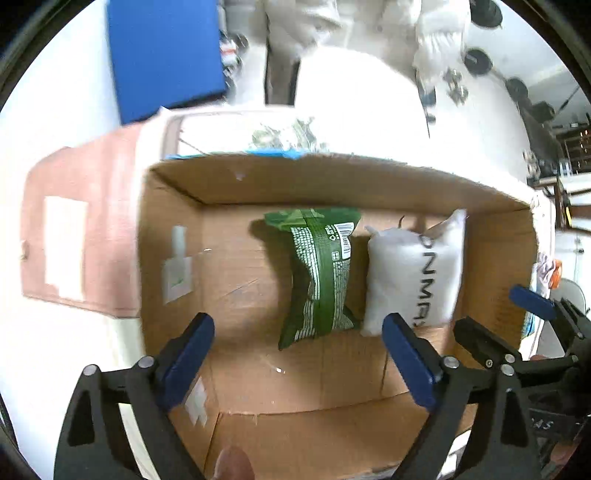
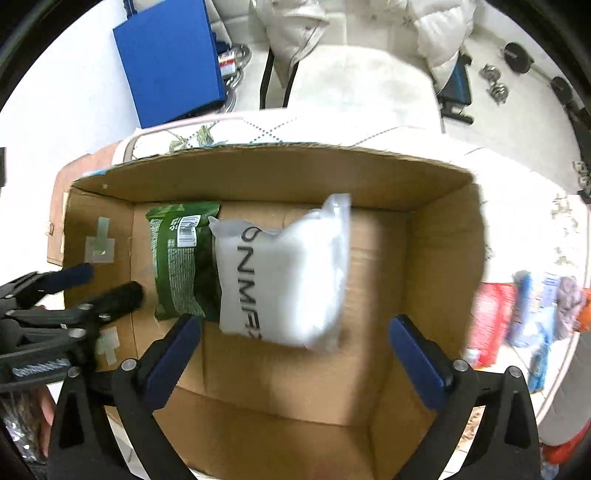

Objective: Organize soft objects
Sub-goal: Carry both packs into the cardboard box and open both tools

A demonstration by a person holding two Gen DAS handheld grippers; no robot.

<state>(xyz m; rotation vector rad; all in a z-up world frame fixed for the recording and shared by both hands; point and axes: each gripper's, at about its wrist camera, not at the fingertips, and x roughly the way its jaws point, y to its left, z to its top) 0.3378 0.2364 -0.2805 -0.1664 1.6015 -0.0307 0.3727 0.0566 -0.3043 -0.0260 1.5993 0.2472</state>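
**Around the Work Place: Furniture, Weights and a Pink Carton**

A blue panel (image 2: 170,62) is standing upright on the pale floor at the far left. Just beside its right edge, some shiny metal pieces (image 2: 232,62) are lying; what they are I cannot tell. A white chair (image 2: 362,85) is standing at the far side of the table, and a pale jacket (image 2: 295,22) is hanging over its back. To the right of the chair, black weight plates (image 2: 517,55) and small dumbbells (image 2: 495,81) are lying scattered on the floor. A tablecloth (image 2: 258,129) with a leaf pattern is covering the table. On the left, a pink carton (image 1: 74,229) is lying, carrying a white label (image 1: 64,245).
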